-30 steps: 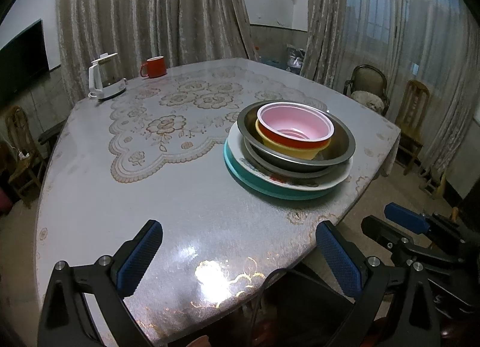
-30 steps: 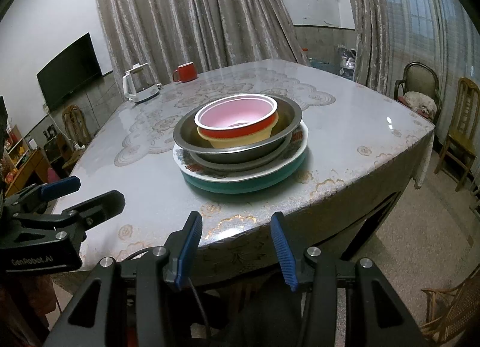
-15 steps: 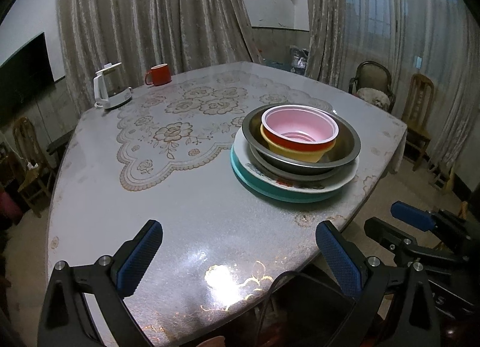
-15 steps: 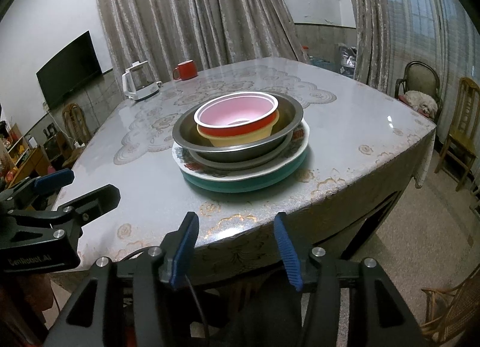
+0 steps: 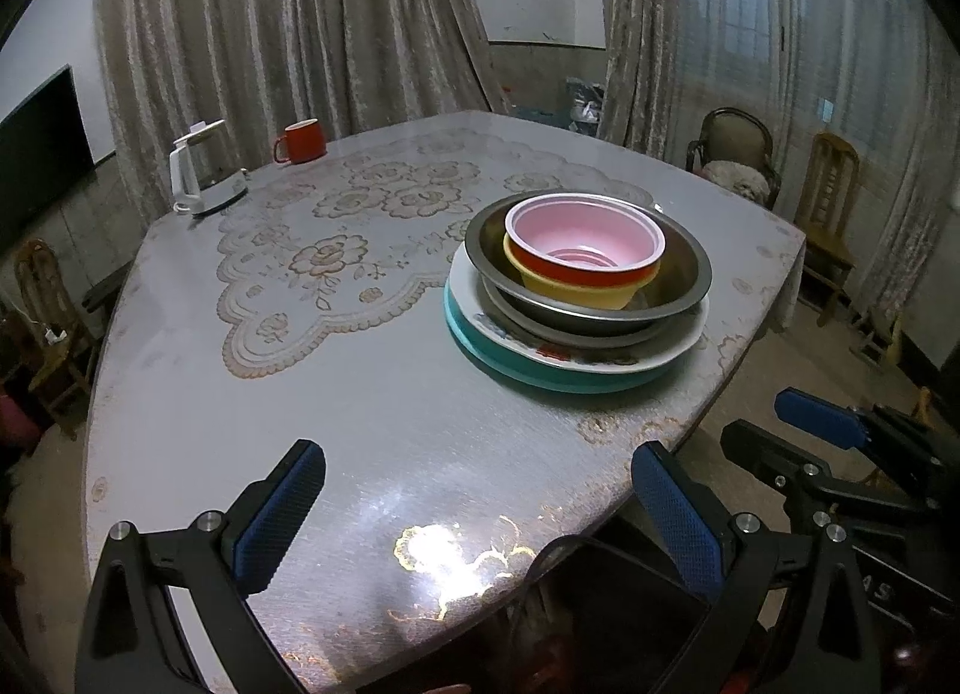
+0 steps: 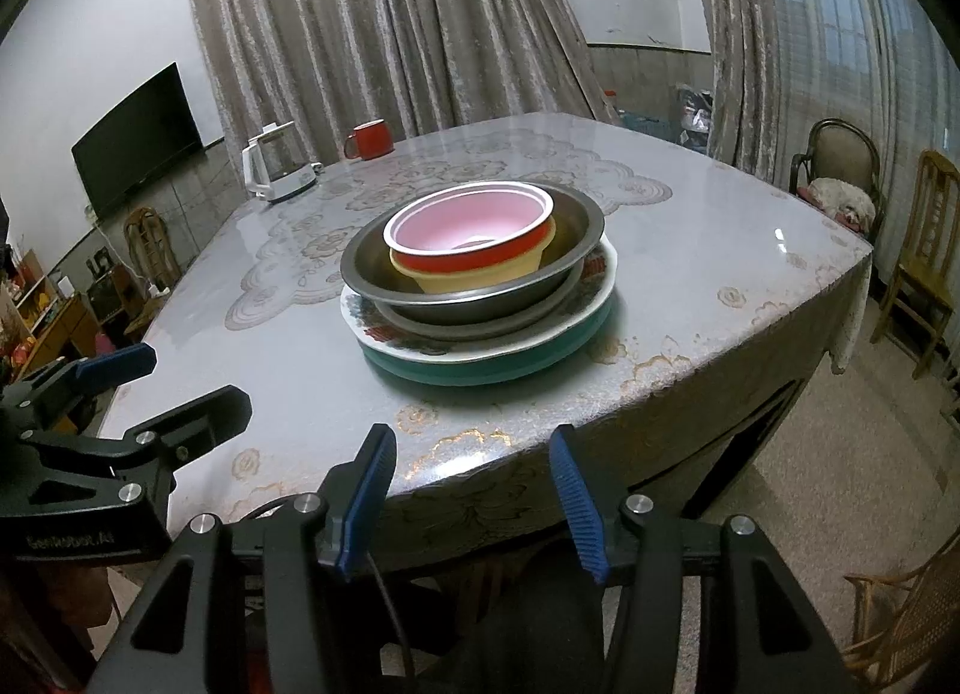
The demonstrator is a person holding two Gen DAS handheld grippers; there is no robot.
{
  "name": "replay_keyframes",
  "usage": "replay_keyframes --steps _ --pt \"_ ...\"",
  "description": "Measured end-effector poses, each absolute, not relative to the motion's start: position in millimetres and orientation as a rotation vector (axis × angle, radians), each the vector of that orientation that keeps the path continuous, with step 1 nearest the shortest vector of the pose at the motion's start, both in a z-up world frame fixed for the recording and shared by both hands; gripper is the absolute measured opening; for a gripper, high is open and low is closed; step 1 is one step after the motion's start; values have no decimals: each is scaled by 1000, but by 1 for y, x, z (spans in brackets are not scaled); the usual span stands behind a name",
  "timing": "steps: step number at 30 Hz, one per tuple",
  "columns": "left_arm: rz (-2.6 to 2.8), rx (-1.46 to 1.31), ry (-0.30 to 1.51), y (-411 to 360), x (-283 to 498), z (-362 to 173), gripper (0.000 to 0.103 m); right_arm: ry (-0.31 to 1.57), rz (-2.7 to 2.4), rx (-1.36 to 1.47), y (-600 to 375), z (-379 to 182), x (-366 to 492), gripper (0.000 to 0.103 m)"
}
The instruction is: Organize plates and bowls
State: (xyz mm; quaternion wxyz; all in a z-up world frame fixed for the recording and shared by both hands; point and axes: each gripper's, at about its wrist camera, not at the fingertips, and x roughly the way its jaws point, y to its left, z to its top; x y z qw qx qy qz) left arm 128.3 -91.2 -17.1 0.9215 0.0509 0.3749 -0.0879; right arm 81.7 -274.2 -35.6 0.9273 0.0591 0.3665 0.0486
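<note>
Stack looks complete: pink-lined red bowl [image 6: 474, 232] nested in yellow bowl [image 6: 480, 274], both inside steel basin [image 6: 372, 274], on floral plate [image 6: 591, 298] and teal plate [image 6: 480, 373], near the table's [image 5: 300, 394] right edge. Left gripper [image 5: 477, 505] has its jaws wide apart and empty; right gripper [image 6: 471, 493] is partly parted, nothing between. Judgement: end of task, or next move unstacks the top bowl. Glossy lace-patterned tablecloth; white kettle [image 5: 201, 178] and red mug [image 5: 300, 142] at far left; curtains behind.

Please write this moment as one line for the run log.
left tool: open, empty | right tool: open, empty | bowls stacked on plates | table
</note>
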Motion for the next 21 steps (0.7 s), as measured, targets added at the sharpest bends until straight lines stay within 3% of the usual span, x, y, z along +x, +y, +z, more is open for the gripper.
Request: replay_keyframes --steps 21 --pt "-194 106 807 -99 144 -25 100 775 102 140 -282 -43 92 54"
